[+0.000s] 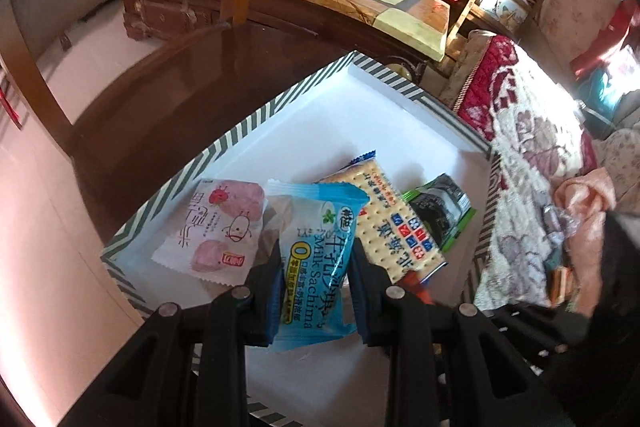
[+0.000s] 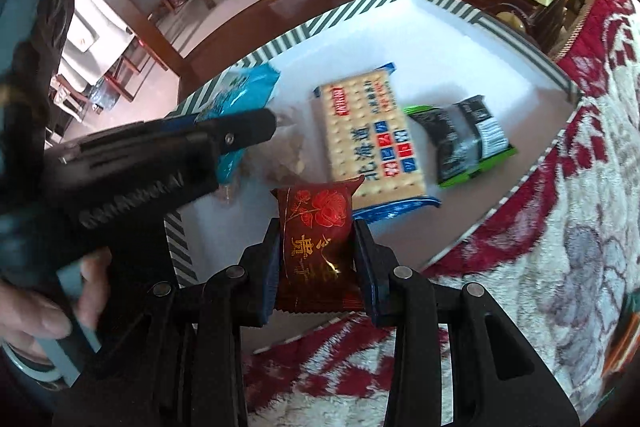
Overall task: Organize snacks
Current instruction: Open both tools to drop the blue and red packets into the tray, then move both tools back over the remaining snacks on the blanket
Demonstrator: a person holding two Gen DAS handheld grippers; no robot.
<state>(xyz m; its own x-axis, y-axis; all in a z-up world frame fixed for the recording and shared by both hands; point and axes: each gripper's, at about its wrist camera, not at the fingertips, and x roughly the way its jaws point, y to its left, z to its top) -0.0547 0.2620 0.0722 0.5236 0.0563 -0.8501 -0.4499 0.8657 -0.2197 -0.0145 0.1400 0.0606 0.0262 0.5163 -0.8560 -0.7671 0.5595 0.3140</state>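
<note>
Red packet (image 2: pixel 318 243) between right fingers (image 2: pixel 362 251), seemingly over the tray (image 2: pixel 360 7)

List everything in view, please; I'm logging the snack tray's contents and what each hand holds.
tray: one, white with green-striped rim, on a dark wooden table beside a red floral blanket
pink-and-white packet: one, in the tray at its left side
cracker packet: one, cream with blue ends, mid tray
black-and-green packet: one, in the tray, right of the crackers
blue Milk Sachima packet: one, between the left gripper's jaws
dark red rose packet: one, between the right gripper's jaws
left gripper: black, shut on the blue packet over the tray
right gripper: black, shut on the red packet at the tray's near edge
</note>
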